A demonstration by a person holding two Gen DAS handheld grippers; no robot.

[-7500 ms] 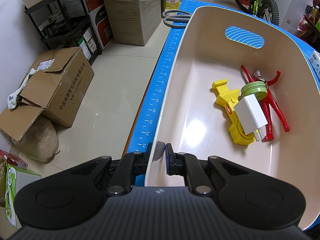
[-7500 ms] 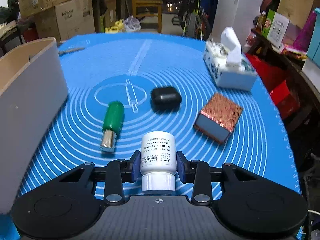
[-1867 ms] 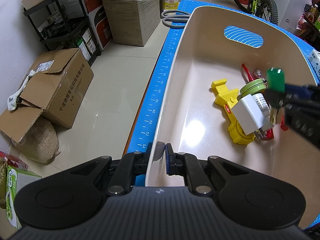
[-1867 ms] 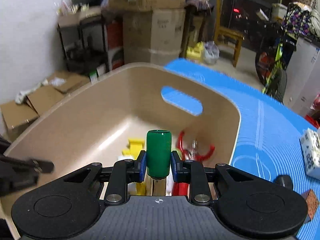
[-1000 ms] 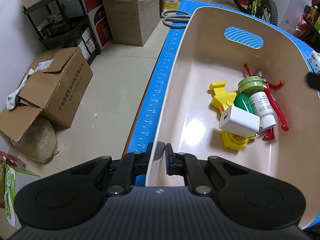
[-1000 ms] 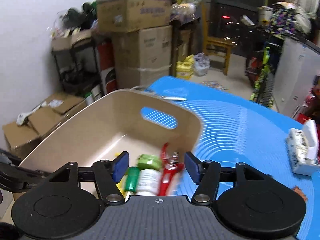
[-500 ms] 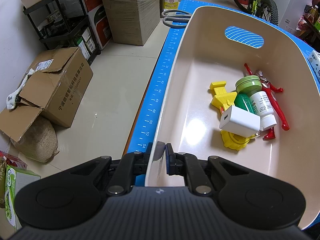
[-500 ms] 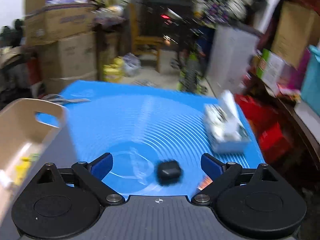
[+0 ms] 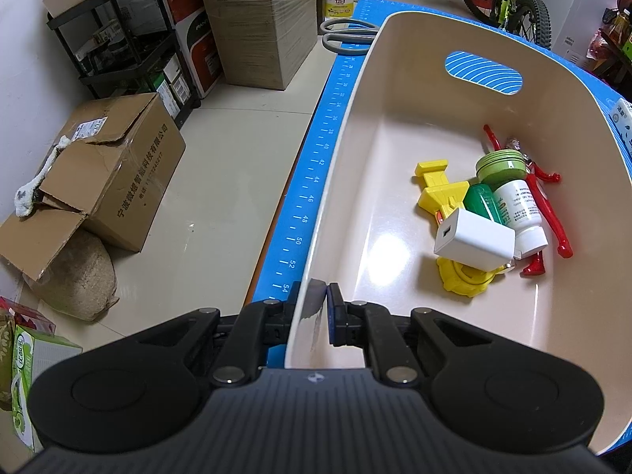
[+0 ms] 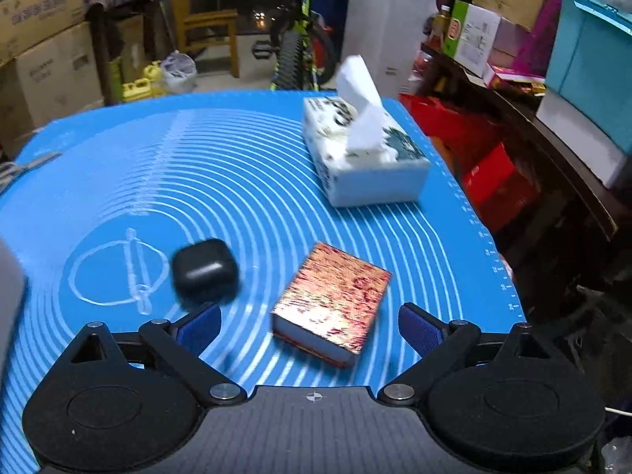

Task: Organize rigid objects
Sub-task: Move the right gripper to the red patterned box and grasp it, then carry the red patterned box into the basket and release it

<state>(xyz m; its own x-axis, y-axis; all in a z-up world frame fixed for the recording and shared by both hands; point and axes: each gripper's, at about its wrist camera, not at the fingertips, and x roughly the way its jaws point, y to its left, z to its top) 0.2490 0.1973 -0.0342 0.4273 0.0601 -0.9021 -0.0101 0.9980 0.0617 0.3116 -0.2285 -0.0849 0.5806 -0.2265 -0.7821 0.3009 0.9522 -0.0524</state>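
Your left gripper (image 9: 320, 308) has its jaws clamped on the near wall of the beige bin (image 9: 347, 181), one finger outside and one inside, exactly as it did seven seconds back; that hand has not shifted. What has changed is the load inside. The white pill bottle (image 9: 519, 213) that your right gripper was holding back then now lies in the bin, and the green-handled tool (image 9: 482, 207) that you carried over two seconds ago lies just beside it, tucked between the bottle and the yellow toy (image 9: 438, 193). The white charger (image 9: 474, 239) has rolled off its old spot and now lies across the yellow toy, the green tin (image 9: 501, 166) rests at the bottle's far end, and the red figure (image 9: 547, 213) lies under them along the right side.

Your right gripper (image 10: 310, 330) has swung away from the bin and back over the blue mat (image 10: 237, 181) on the worktop. Its jaws have just been opening and now stand wide with nothing gripped. The shiny copper-coloured box (image 10: 331, 300) shows between the fingertips, lying on the mat, and the black earbud case (image 10: 205, 270) lies just beyond the left fingertip. The tissue box (image 10: 363, 166) stands farther back, well apart from both.
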